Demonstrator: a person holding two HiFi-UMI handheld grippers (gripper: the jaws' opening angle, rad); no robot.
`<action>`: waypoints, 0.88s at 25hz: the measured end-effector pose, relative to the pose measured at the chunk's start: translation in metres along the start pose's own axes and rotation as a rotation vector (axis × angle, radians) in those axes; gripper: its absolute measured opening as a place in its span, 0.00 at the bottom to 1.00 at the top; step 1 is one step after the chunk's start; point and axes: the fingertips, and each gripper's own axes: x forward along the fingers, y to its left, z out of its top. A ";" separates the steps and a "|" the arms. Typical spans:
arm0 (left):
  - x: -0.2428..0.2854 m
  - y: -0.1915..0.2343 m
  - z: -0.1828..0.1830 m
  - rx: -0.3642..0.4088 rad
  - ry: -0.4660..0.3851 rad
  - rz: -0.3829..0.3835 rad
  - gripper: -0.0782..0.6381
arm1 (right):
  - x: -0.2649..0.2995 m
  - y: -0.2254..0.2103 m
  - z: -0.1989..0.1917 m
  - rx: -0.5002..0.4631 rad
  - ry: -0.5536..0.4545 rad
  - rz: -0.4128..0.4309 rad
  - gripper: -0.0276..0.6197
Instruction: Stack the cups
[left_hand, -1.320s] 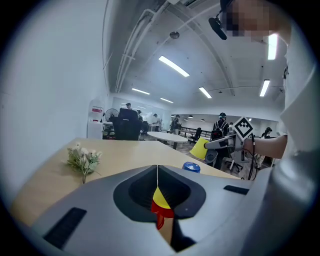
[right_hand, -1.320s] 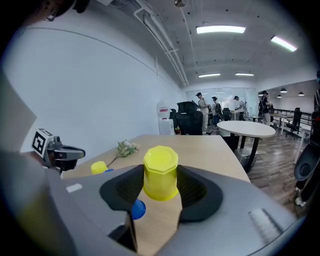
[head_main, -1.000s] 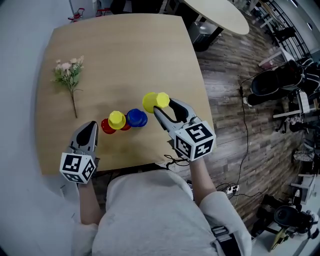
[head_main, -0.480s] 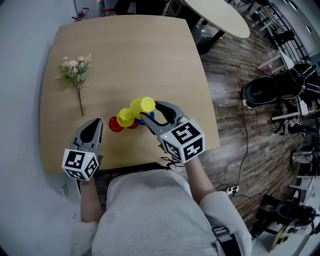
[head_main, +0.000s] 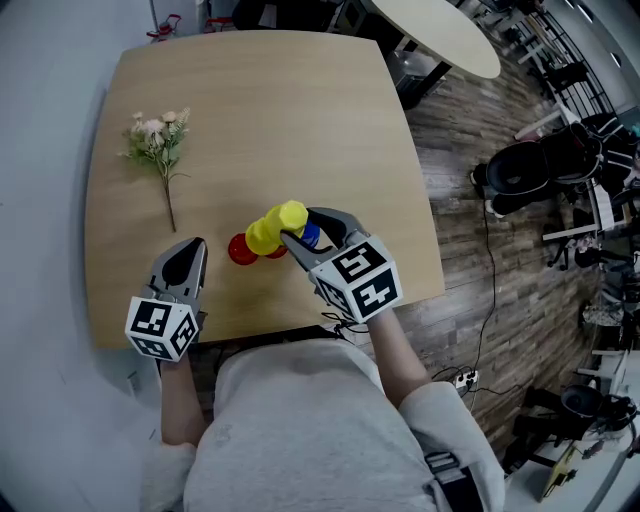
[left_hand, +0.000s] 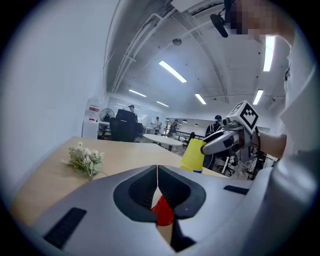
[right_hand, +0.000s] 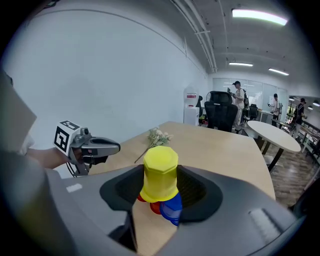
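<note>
Our right gripper (head_main: 297, 224) clamps an upside-down yellow cup (right_hand: 160, 172) by its sides at frame centre, close by the blue cup (right_hand: 172, 209) and red cup (head_main: 241, 250). It looks like light, smooth, squashable plastic, so a gentle mid-wall hold suits. The cups sit inverted and hold nothing. Our left gripper (head_main: 190, 248), lower left, is closed on nothing.

Light wood table (head_main: 300, 110), rounded corners, mostly bare. Flower sprig (head_main: 158, 140) lying flat, upper left, well apart from the rest. Cup cluster at lower centre, near front edge: red cup (head_main: 240, 250) leftmost, yellow cup (head_main: 259, 239) just right, blue cup (head_main: 311, 237) rightmost, mostly hidden.
</note>
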 end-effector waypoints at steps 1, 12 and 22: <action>0.000 0.001 -0.001 0.000 0.001 -0.003 0.12 | 0.001 0.001 -0.001 -0.003 0.006 -0.003 0.38; 0.000 0.010 -0.005 0.000 0.010 -0.035 0.13 | 0.006 0.001 -0.004 -0.021 0.005 -0.036 0.39; 0.004 0.016 -0.003 0.009 0.001 -0.066 0.13 | 0.006 -0.001 0.004 -0.011 -0.067 -0.041 0.44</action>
